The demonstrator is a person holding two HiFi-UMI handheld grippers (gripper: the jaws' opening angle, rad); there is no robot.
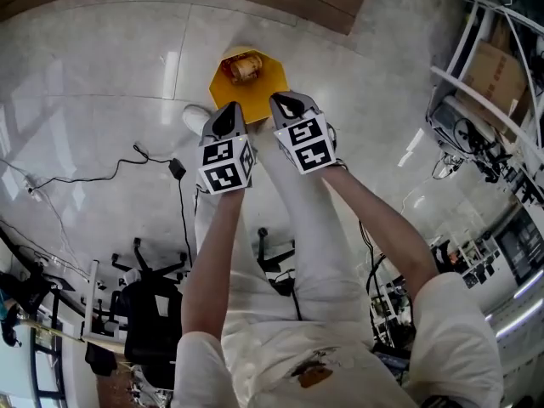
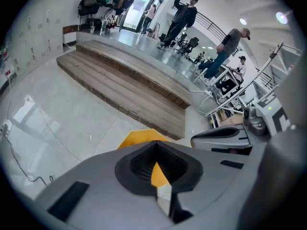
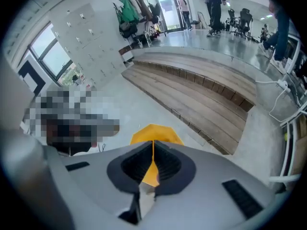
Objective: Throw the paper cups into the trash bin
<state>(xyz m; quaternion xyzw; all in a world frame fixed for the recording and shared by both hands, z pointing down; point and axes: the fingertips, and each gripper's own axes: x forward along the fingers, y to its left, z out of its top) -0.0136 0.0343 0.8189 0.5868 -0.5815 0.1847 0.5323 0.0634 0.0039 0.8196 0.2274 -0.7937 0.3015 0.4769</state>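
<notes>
A yellow trash bin (image 1: 223, 89) stands on the grey floor below my hands, with crumpled paper cups (image 1: 244, 67) inside it. My left gripper (image 1: 228, 119) and right gripper (image 1: 289, 104) are held side by side just above the bin's near rim. Both are shut with nothing between their jaws. In the left gripper view the left gripper (image 2: 156, 146) points over the bin (image 2: 135, 138), and the right gripper's body (image 2: 221, 137) shows beside it. In the right gripper view the right gripper (image 3: 153, 145) is also shut, with the bin (image 3: 156, 132) beyond it.
Wooden steps (image 2: 129, 83) rise behind the bin. Cables and a power adapter (image 1: 177, 168) lie on the floor to the left. Office chairs (image 1: 149, 304) stand behind me. Racks with a cardboard box (image 1: 493, 75) line the right. Several people (image 2: 182, 16) stand on the far platform.
</notes>
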